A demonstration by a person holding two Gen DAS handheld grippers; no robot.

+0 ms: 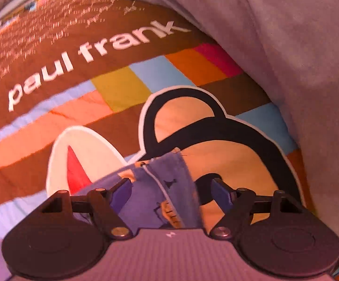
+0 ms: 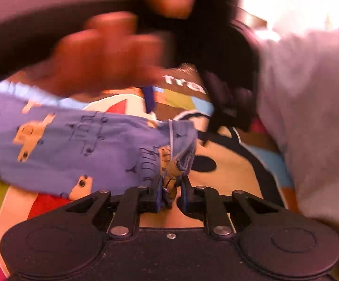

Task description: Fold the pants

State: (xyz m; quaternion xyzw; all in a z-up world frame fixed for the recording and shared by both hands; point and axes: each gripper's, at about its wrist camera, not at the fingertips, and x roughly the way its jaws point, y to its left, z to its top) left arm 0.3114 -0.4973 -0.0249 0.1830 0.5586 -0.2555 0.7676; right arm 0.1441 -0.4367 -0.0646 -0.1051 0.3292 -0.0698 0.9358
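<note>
One pair of blue patterned pants point(image 2: 80, 140) hangs over a Paul Frank bedspread point(image 1: 113, 75). Right gripper point(image 2: 171, 193) fingers are clenched on a bunched edge; left gripper point(image 1: 171, 190) fingers are spread wide, the fabric lying loose between them. Grey cloth point(image 1: 286, 46) lies beside.
</note>
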